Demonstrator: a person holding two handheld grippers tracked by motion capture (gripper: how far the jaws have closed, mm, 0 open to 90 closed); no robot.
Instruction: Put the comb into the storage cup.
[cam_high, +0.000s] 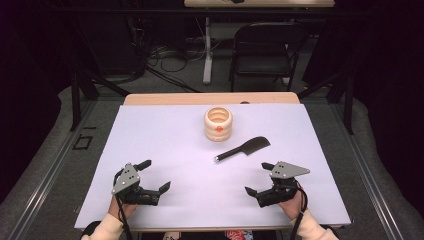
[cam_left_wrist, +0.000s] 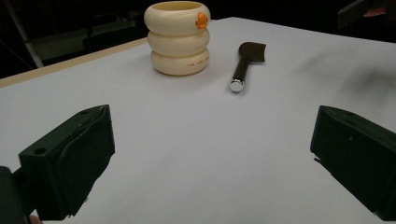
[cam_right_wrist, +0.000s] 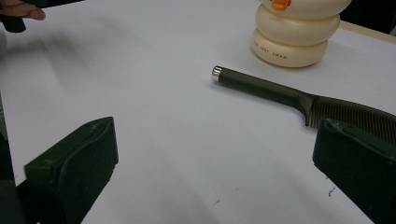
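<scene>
Showing comb (cam_right_wrist: 299, 95) teeth in right gripper view, folding chair (cam_high: 265, 47) in high view

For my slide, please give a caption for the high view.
Two open grippers rest before a black comb and cream ringed cup.

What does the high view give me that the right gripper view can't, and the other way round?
High view alone: the whole white table, both grippers lying apart near its front edge, the left gripper and right gripper each with jaws wide open and nothing between them, plus a black chair beyond the table.

Right gripper view alone: the comb's fine teeth and small lettering on the holder's bottom ring.

Both: the black comb lying flat, its metal-capped handle end pointing away from the cream ringed holder, which stands upright beside it, not touching.
</scene>
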